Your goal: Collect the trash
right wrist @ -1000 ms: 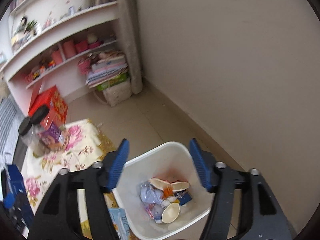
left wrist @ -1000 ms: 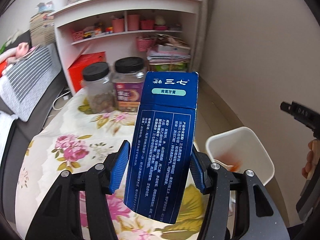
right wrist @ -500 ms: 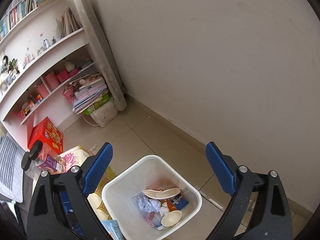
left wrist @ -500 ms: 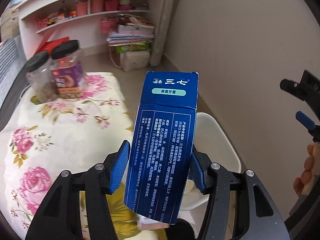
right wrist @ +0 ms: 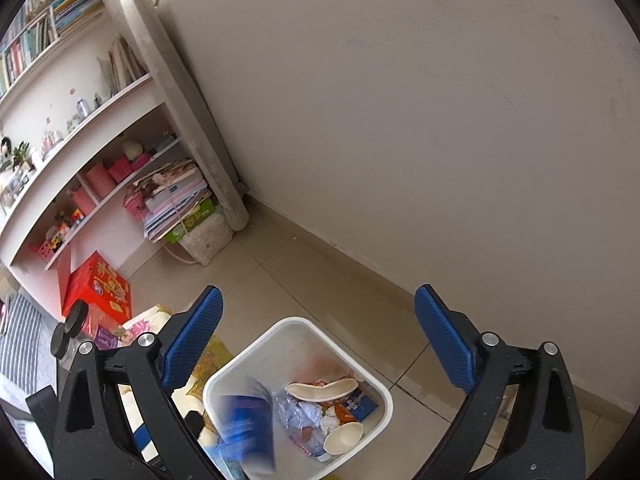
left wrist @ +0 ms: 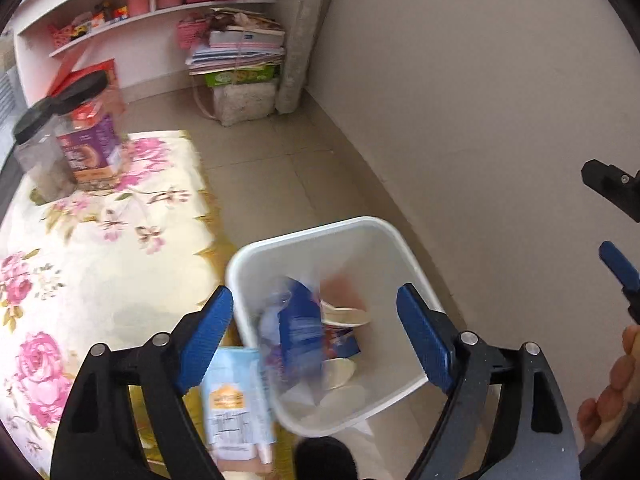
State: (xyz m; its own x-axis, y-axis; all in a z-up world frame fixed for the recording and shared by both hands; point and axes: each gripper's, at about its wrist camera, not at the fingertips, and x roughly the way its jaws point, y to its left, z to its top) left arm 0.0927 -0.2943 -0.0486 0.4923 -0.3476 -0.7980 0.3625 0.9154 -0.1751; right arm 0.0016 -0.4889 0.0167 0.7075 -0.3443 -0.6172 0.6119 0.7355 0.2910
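The left gripper (left wrist: 315, 322) stood spread wide and empty above the white square plastic bin (left wrist: 394, 240). The dark blue cardboard box (left wrist: 300, 332) was inside the bin, blurred, its print unreadable. The right gripper (right wrist: 318, 338) was likewise spread wide, holding nothing.

My left claw (left wrist: 316, 336) is spread wide with nothing between its blue pads. My right claw (right wrist: 318, 344) gapes just as wide, poised above the bin (right wrist: 376, 392).

The left gripper (left wrist: 316, 334) has spread its jaws, dropping the blue box (left wrist: 298, 336) into the bin (left wrist: 404, 240).
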